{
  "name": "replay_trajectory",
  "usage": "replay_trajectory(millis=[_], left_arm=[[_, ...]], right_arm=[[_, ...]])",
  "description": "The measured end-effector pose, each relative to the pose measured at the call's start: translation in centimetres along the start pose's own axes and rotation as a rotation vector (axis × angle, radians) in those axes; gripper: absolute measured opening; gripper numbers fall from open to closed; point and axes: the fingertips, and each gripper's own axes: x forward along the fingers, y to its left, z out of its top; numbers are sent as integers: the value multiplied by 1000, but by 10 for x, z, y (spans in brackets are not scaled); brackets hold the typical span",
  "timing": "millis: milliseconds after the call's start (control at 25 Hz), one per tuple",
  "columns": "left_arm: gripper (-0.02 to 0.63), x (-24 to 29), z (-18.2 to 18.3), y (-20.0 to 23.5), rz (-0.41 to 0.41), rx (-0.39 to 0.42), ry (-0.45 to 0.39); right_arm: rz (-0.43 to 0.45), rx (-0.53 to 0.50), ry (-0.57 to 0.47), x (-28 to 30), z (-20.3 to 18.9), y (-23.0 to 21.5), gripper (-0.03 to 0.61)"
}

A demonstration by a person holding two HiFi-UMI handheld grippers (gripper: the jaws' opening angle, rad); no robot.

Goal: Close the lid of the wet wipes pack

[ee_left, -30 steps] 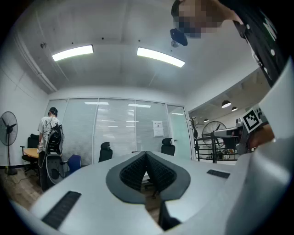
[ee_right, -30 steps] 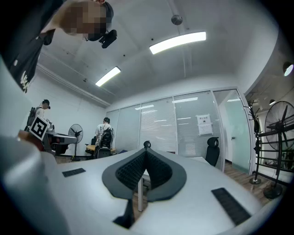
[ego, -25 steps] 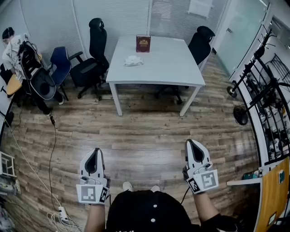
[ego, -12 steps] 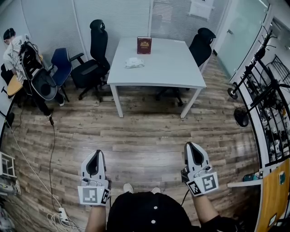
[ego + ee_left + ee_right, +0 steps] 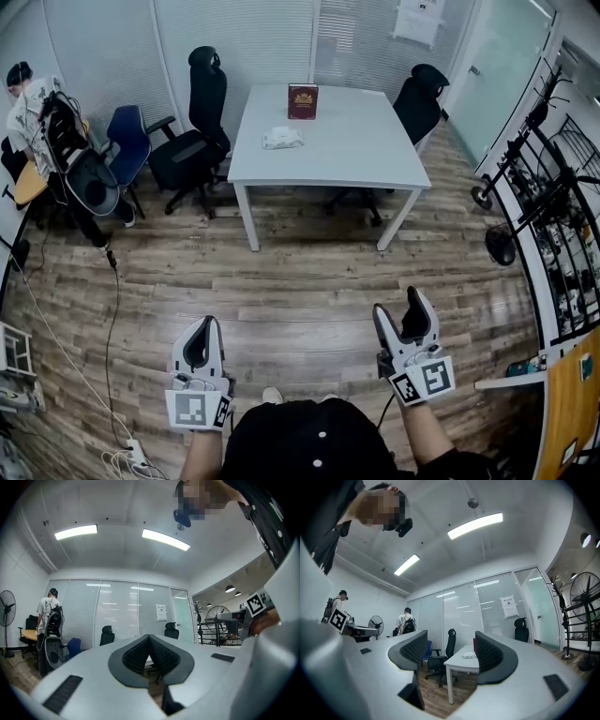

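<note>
The wet wipes pack [image 5: 282,139] is a small white packet on the white table [image 5: 356,141], far ahead across the wooden floor. It also shows small on the table, between the jaws, in the right gripper view [image 5: 468,656]. Both grippers are held low by the person's body, far from the table. My left gripper [image 5: 208,322] is shut and empty, its pads meeting [image 5: 149,637]. My right gripper [image 5: 398,302] has its jaws opening, wide apart, with nothing held between them [image 5: 451,638].
A dark red book [image 5: 303,101] stands upright at the table's far edge. Black office chairs [image 5: 202,112] [image 5: 417,89] flank the table, and a blue chair [image 5: 128,136] is at left. A person [image 5: 23,94] stands far left. Metal racks [image 5: 553,187] line the right side; cables [image 5: 112,309] lie on the floor.
My right gripper's jaws have gone from shut to wide open. The table sits a little lower and nearer in the head view. The left gripper stays shut.
</note>
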Motion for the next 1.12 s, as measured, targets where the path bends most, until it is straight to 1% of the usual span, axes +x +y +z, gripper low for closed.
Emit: replay_trajectory(millis=[320, 520, 680, 840, 1120], left_arm=[[15, -8, -6, 36, -42, -1, 1], [15, -8, -8, 47, -63, -2, 1], [15, 0, -11, 49, -75, -4, -2], [15, 16, -15, 50, -75, -7, 2], [15, 52, -21, 46, -63, -11, 16]], right_arm=[[-29, -33, 5, 13, -12, 40, 314], [-17, -50, 25, 17, -19, 60, 302], [-13, -47, 31, 25, -23, 59, 295], [23, -44, 25, 38, -24, 55, 296], [22, -57, 37, 66, -25, 27, 295]])
